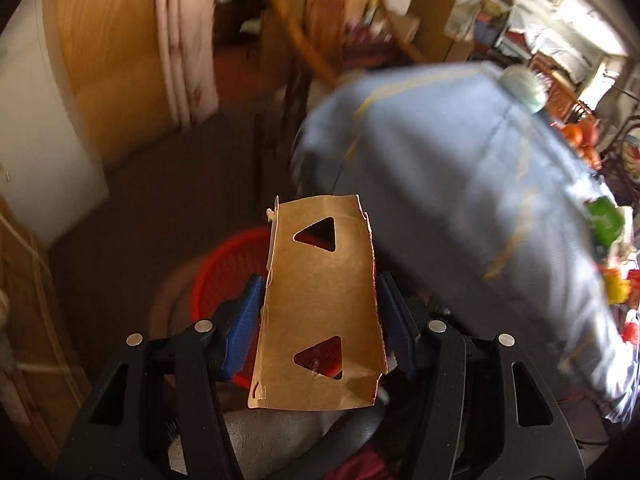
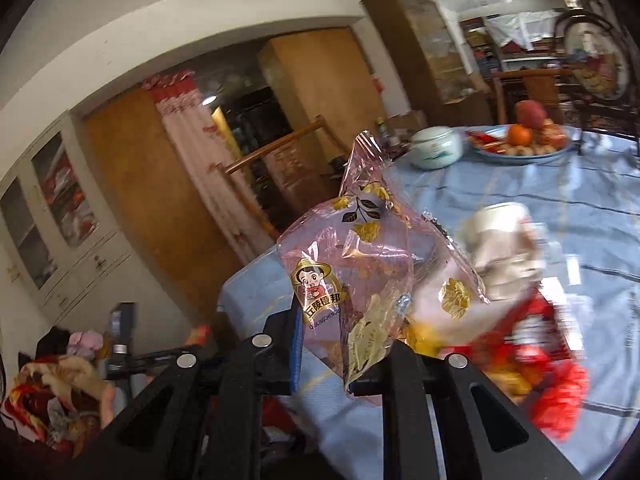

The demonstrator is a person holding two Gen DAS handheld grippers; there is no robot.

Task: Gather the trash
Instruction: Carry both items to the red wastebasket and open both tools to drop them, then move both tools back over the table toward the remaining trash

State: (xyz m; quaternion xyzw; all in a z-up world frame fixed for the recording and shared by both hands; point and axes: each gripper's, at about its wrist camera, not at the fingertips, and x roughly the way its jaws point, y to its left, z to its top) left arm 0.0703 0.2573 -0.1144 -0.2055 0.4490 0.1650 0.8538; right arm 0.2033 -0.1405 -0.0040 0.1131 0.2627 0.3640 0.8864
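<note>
Below and ahead of the left gripper (image 1: 318,320), clamped on a brown cardboard piece (image 1: 320,308), waits the red basket (image 1: 224,280), while the right gripper (image 2: 344,344) pinches a clear wrapper (image 2: 360,264), both apparently bound for disposal.

**Materials check**

Cardboard piece (image 1: 320,312): matt brown, torn rough edges. Wrapper (image 2: 360,280): glossy clear crinkled plastic film, printed. Basket (image 1: 224,280): red plastic mesh. Counter (image 2: 540,208): soft matt blue cloth. Left tongs (image 1: 318,320): blue ribbed pads, matt black plastic.
</note>
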